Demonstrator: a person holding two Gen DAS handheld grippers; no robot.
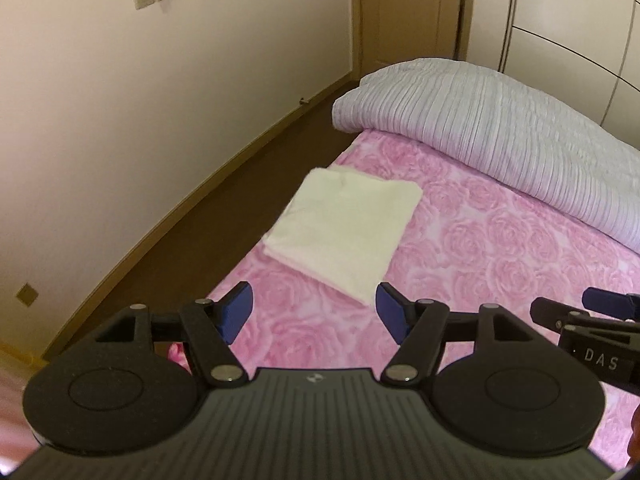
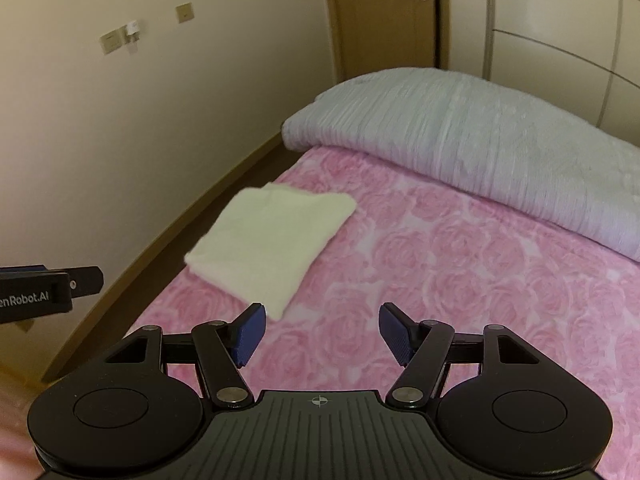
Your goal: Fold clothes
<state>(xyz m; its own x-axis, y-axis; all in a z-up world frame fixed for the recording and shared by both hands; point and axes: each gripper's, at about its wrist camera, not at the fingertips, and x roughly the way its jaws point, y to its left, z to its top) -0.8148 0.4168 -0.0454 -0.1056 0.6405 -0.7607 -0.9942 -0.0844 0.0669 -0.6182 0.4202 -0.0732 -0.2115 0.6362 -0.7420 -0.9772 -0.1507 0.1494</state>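
The folded cream-white garment [image 1: 344, 230] lay flat on the pink rose-patterned bedspread [image 1: 480, 264], near the bed's left edge and just ahead of my two grippers, touched by neither. My left gripper [image 1: 314, 312] hung above the spread with its jaws spread wide and nothing between the blue pads [image 1: 236, 312]; the garment's near corner showed just beyond that gap. My right gripper [image 2: 322, 334] was likewise released and empty, but in its own view the garment sat off to the left of its gap, with only rose print between the pads. The left wrist view caught the right gripper's tip at its right edge, lettered "DAS"; the right wrist view caught the left one at its left edge, lettered "enRobot.AI". Behind the garment a rolled grey ribbed quilt [image 1: 500, 128] lay across the bed, sharper in the left view, blurred in the right. The dark floor [image 1: 224, 200] and the wooden door [image 1: 412, 12] lay beyond.
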